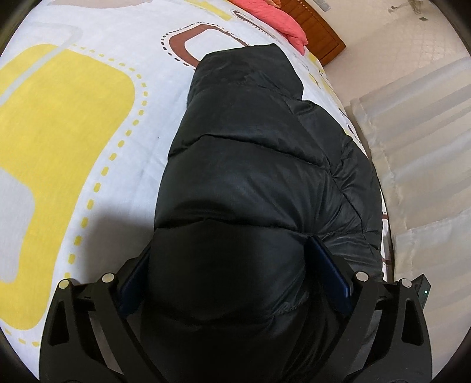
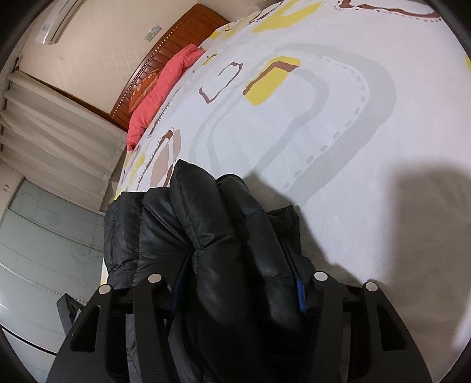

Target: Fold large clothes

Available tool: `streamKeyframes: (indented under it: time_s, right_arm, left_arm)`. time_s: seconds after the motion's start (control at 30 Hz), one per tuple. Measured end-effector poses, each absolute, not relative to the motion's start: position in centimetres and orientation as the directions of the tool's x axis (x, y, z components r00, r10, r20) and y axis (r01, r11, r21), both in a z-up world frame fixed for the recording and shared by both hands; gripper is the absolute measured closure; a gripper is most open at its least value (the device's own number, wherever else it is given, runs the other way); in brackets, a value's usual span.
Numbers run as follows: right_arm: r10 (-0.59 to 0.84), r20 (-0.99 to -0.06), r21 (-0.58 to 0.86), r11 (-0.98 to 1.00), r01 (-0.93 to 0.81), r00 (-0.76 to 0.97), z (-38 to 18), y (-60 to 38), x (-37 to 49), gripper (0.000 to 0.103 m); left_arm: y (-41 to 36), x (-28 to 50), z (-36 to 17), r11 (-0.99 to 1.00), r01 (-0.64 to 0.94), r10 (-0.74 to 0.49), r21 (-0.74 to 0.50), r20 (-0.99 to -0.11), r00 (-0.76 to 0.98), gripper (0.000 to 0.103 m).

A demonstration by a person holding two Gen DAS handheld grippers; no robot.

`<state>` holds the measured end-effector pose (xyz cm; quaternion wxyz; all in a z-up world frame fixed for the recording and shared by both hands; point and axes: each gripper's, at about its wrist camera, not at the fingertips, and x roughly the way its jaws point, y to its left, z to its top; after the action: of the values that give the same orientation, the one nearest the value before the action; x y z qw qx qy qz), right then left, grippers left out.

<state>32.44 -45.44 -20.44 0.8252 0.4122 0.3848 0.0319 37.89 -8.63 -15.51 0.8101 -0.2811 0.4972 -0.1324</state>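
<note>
A black quilted puffer jacket (image 1: 253,153) lies lengthwise on the bed's patterned sheet (image 1: 73,123), near the bed's right edge. My left gripper (image 1: 235,274) is shut on a thick bunch of the jacket, its blue pads pressed into both sides of the fabric. In the right wrist view the same jacket (image 2: 206,224) is bunched in puffy folds. My right gripper (image 2: 238,288) is shut on these folds and holds them a little above the sheet (image 2: 323,147). The fingertips are mostly buried in fabric.
A red-pink quilt (image 1: 273,17) (image 2: 159,88) lies at the head of the bed by the wooden headboard (image 2: 164,59). White curtains (image 1: 418,123) hang beside the bed's edge. A wall air conditioner (image 2: 59,20) is high up.
</note>
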Motion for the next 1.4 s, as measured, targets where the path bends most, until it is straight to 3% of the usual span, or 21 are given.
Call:
streamKeyframes:
  time_s: [0.23, 0.4, 0.67, 1.07, 1.4]
  right_arm:
    - [0.387, -0.602, 0.712, 0.656, 0.250, 0.699, -19.7, -45.7, 32.2, 0.045]
    - [0.445, -0.570, 0.760, 0.606, 0.237, 0.690, -19.3, -46.8, 31.6, 0.033]
    - [0.550, -0.521, 0.810, 0.561, 0.174, 0.653, -19.9, -47.4, 29.0, 0.024]
    - [0.512, -0.546, 0.767, 0.625, 0.149, 0.663, -20.1, -46.6, 29.1, 0.015]
    - [0.462, -0.574, 0.712, 0.689, 0.134, 0.676, -19.5, -46.7, 29.3, 0.012]
  left_arm:
    - [-8.8, 38.0, -14.8, 0.802, -0.054, -0.507, -0.595, -0.725, 0.466, 0.007]
    - [-7.8, 36.9, -13.9, 0.783, -0.050, -0.533, -0.620, -0.711, 0.458, 0.007]
    - [-7.4, 34.3, -12.8, 0.776, -0.018, -0.551, -0.630, -0.692, 0.466, 0.004]
    - [-6.6, 34.0, -15.9, 0.649, -0.056, -0.670, -0.759, -0.604, 0.431, 0.002]
    - [-6.7, 34.2, -16.5, 0.645, -0.026, -0.689, -0.764, -0.596, 0.412, 0.002]
